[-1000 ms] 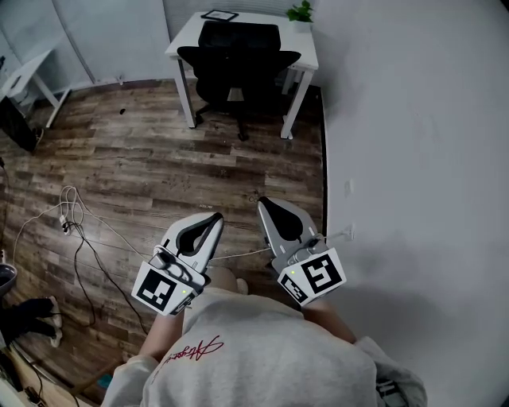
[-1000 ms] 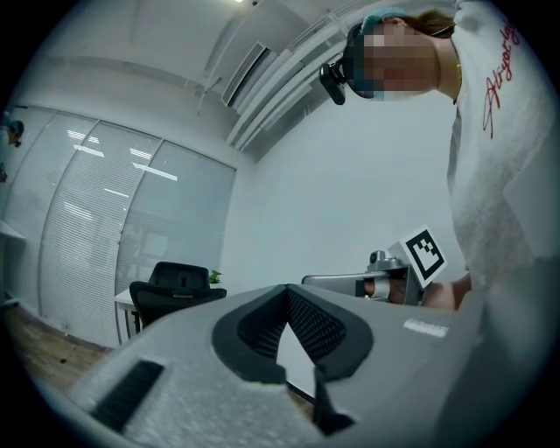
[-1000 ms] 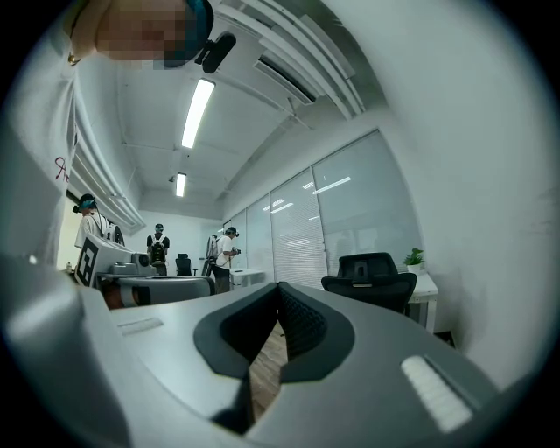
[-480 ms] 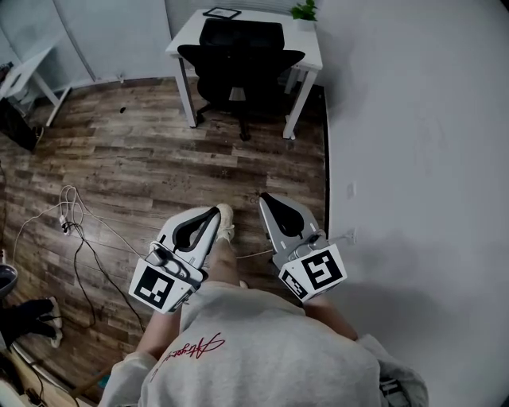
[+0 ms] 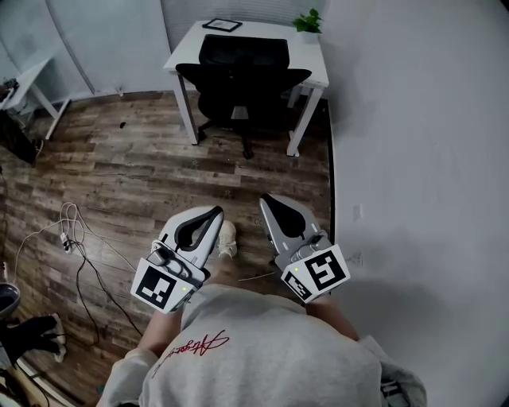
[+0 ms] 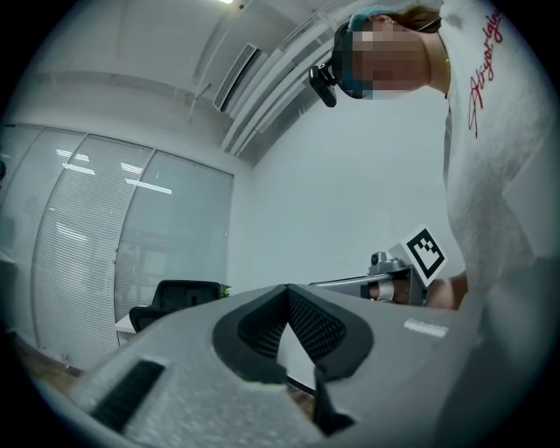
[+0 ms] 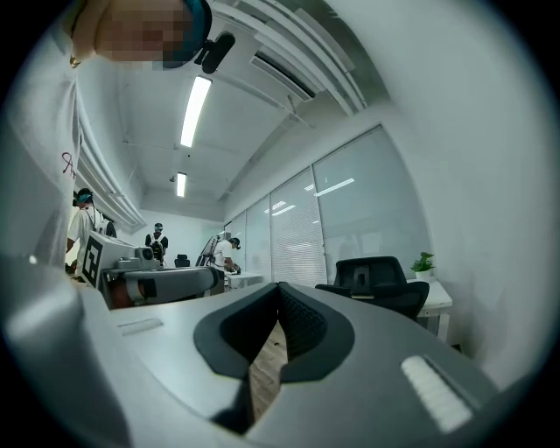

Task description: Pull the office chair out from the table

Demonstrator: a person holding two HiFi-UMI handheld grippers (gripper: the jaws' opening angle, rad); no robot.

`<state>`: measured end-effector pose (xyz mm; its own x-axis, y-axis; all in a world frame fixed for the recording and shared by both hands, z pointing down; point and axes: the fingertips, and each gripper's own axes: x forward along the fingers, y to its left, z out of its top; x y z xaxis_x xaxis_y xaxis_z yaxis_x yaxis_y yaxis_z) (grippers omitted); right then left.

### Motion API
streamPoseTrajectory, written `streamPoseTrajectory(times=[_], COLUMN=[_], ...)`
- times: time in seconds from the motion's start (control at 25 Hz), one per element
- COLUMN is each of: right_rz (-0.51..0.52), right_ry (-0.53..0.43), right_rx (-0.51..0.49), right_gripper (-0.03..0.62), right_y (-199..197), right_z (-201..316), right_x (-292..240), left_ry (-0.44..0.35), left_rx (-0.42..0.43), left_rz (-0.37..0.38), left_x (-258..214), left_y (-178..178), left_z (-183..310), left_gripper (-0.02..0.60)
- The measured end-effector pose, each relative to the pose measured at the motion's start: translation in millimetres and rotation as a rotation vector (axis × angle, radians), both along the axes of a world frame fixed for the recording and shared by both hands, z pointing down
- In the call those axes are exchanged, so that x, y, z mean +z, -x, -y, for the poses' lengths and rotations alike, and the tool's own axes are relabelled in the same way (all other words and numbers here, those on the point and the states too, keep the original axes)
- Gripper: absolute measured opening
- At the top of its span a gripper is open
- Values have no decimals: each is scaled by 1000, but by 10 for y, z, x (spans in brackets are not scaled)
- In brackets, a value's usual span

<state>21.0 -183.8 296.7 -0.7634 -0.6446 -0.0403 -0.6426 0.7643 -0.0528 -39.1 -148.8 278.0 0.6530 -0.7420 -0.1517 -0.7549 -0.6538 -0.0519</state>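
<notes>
While the person holds both tools out level in front of a pale shirt point(image 5: 262, 350), each has its jaws drawn fully together, tips meeting, with nothing caught between them. The left gripper point(image 5: 213, 216) and the right gripper point(image 5: 265, 200) lie side by side, apart from each other, and point the same way. Each has its marker cube at the back, nearest the shirt. In each gripper view the black pads close to a point, and only a sliver of floor shows through the hollow behind them.

Just below the gap between the two tools, close to the left one's tip, a light shoe point(image 5: 227, 238) rests on the wood-plank floor point(image 5: 143, 171). Well off to the left gripper's left, a loose tangle of white cable point(image 5: 71, 226) lies on the planks. A plain white wall point(image 5: 421, 143) runs close along the right gripper's right side.

Farthest out, well ahead of both tips and across open floor, stands the black office chair point(image 5: 242, 75). It is pushed in between the front legs of the white table point(image 5: 316, 67), with its backrest turned toward the tools and its base showing on the floor. Neither tool touches it. On the tabletop beyond the chair sit a small green plant point(image 5: 308, 21) at the right corner and a dark flat tablet point(image 5: 221, 25) at the left.
</notes>
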Motion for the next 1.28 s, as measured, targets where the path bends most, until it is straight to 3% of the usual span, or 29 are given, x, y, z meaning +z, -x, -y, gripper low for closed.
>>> streamPoseTrajectory(times=[0.8, 0.96, 1.28], right_rz=[-100, -89, -82], right_ry=[-45, -37, 9], right_rx=[72, 100, 141], right_gripper=[2, 2, 2], right_y=[378, 412, 529], right_z=[2640, 3029, 3749], right_x=[-86, -110, -8], left_ry=[30, 52, 64], left_rx=[24, 44, 80], left_rz=[3, 35, 31], left_x=[-133, -101, -90], left_y=[426, 471, 613], left_z=[2759, 3131, 3851], left_gripper=[-8, -7, -7])
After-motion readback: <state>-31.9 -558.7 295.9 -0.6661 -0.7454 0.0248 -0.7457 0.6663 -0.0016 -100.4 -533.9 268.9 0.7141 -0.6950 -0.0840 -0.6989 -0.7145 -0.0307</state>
